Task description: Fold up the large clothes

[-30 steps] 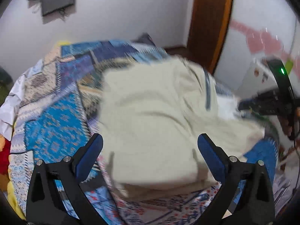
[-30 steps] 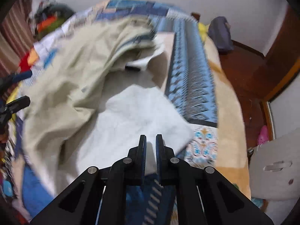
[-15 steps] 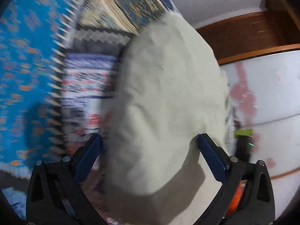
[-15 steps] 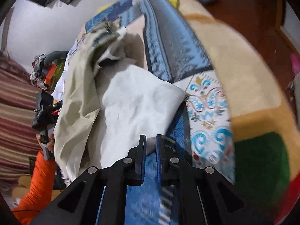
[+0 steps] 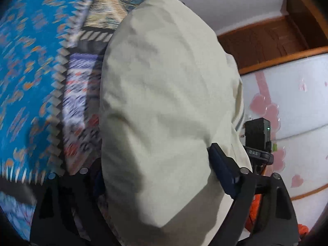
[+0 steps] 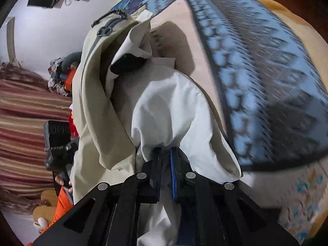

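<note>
Your left gripper (image 5: 162,176) has its jaws wide apart and closing, with a thick fold of the beige jacket (image 5: 164,102) filling the space between them; the blue pad (image 5: 220,168) on the right-hand finger lies against the cloth's edge, the other finger is blurred and half hidden behind the fold, so you cannot tell from here whether both pads press yet. Your right gripper (image 6: 165,164) is clenched tight on a bunched pinch of the jacket's white lining (image 6: 164,110), the cloth puckering just above its blue-edged fingers.

As for writing, you have very little: on the black body of the other gripper seen past the cloth in the left wrist view (image 5: 257,137), a small pale mark reads something like "DAS", too small to be sure of, with a green light above it. No label shows on the garment.

The jacket is a pale beige, matte and lightly creased. In your left view it bulges as one smooth rounded mass over the patterned blue bedspread (image 5: 26,78). In your right view it is opened out: the beige shell hangs in a long fold on the left, a dark zip (image 6: 106,26) with a metal pull runs along its upper edge, and the white lining spreads across the middle, with a dark patch (image 6: 128,63) showing inside near the top. It lies on the bed, on the bedspread, whose blue zigzag border (image 6: 256,78) runs past on the right. An orange sleeve (image 6: 61,207) shows at lower left below the left gripper's body.
</note>
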Action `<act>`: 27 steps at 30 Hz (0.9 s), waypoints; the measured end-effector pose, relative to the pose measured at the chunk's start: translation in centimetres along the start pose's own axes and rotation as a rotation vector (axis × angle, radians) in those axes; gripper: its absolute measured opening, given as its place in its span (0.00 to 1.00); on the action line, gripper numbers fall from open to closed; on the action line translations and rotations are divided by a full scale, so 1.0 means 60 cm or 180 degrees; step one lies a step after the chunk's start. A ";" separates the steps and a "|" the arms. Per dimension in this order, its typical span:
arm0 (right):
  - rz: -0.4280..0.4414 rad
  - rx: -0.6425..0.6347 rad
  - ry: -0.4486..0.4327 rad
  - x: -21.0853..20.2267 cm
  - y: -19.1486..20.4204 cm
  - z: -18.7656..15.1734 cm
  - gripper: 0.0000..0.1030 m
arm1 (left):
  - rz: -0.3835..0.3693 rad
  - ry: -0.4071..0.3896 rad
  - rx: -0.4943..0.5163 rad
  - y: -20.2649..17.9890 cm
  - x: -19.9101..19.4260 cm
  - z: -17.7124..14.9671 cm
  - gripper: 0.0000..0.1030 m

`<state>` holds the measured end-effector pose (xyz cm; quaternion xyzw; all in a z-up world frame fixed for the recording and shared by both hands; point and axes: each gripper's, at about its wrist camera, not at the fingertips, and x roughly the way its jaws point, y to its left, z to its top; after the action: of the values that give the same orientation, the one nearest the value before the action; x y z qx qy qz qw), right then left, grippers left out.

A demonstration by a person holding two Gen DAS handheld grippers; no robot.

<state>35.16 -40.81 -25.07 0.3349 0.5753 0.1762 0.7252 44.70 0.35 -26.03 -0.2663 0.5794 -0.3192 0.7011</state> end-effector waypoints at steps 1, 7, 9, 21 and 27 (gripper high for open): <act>0.0013 -0.0058 0.0035 0.011 0.011 0.004 0.04 | -0.0021 -0.0043 -0.0056 0.007 -0.014 -0.014 0.84; 0.0048 -0.0270 0.0156 0.060 0.057 0.023 0.04 | -0.0203 -0.0085 -0.0263 0.045 -0.022 -0.045 0.87; 0.0054 -0.0248 0.0173 0.071 0.069 0.033 0.04 | -0.0043 -0.0175 -0.0268 0.032 -0.017 -0.038 0.87; -0.0056 -0.0790 0.0121 0.078 0.215 0.044 0.04 | 0.0919 -0.0875 0.1074 -0.167 -0.154 -0.043 0.54; 0.0281 -0.1053 0.0104 0.099 0.339 0.042 0.04 | 0.0821 -0.1169 0.0974 -0.139 -0.249 -0.059 0.47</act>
<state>41.85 -23.19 -15.03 0.2330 0.5349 0.3056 0.7525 38.21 6.19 -10.89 -0.1348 0.4168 -0.2575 0.8613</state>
